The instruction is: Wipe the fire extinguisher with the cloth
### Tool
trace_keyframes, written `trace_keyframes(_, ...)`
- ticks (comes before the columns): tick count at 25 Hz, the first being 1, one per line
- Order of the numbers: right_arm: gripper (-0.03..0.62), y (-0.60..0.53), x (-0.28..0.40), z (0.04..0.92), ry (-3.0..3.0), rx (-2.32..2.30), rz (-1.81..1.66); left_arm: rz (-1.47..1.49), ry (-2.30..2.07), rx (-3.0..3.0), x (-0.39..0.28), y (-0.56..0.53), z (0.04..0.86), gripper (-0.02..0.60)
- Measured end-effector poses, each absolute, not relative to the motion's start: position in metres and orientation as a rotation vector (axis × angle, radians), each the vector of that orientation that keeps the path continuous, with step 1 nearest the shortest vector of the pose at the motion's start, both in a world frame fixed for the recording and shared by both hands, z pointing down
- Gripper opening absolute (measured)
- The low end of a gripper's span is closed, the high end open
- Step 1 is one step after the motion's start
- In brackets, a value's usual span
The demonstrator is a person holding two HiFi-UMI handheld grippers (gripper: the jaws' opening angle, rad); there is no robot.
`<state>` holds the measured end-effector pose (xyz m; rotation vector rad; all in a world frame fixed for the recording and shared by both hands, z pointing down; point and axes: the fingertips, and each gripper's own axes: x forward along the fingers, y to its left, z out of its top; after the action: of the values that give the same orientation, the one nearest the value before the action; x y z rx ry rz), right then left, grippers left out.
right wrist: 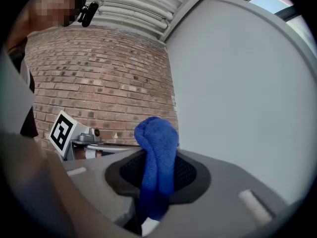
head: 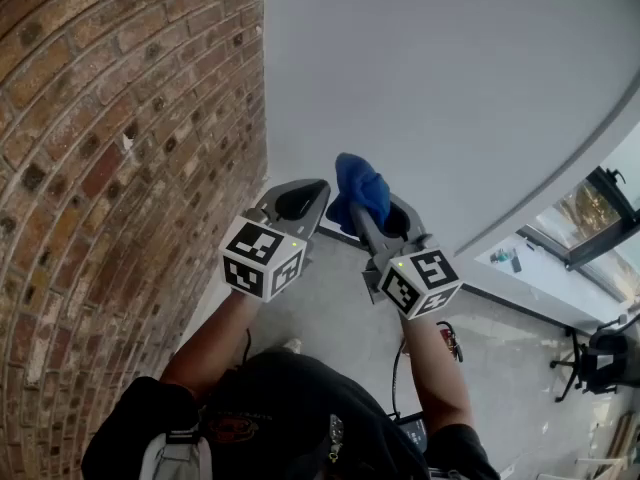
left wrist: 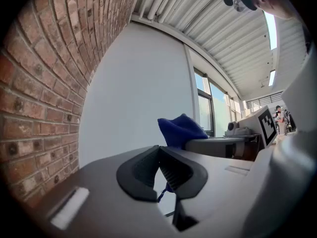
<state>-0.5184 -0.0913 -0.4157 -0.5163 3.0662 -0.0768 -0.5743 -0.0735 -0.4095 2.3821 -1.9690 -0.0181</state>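
- Right gripper (right wrist: 157, 168) is pinching the blue cloth (right wrist: 157, 145). The cloth sticks straight up out of the jaws as a bunched roll, long axis vertical, with a tail hanging below.
- Left gripper (left wrist: 159, 151) is pressed together with nothing in it, sitting just left of the right one at mid frame in the head view.
- Both point level into the corner where the brick wall (head: 110, 168) on the left meets the plain grey wall (head: 450, 88) on the right.
- The key bit: I honestly can't spot the fire extinguisher ahead of either gripper. There's a red-and-black thing (head: 450, 340) low in the head view, just beside the right forearm, down on the floor. Might be it, can't tell.
- If so, it lies below and behind the jaws, nearer the right hand, so I'd guess the cloth has to swing down and back.
- Count: two grippers, one cloth, zero extinguishers clearly seen.
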Motion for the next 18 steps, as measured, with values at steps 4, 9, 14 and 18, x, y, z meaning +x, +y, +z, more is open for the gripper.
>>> trace_keyframes(4, 0.104, -0.098, -0.515, -0.417, 3.063, -0.537, -0.071, -0.017, -1.948, 2.401, -0.569, -0.081, -0.409, 0.006)
trace_keyframes(9, 0.106, -0.107, -0.501, -0.415, 3.052, -0.614, -0.076, -0.024, -1.893, 2.439, -0.556, -0.09, -0.407, 0.006)
trace_keyframes(14, 0.107, -0.115, -0.476, -0.418, 3.037, -0.706, -0.065, -0.038, -1.815, 2.502, -0.532, -0.103, -0.409, 0.006)
trace_keyframes(18, 0.108, -0.119, -0.458, -0.419, 3.033, -0.761, -0.055, -0.048, -1.766, 2.544, -0.514, -0.111, -0.412, 0.006)
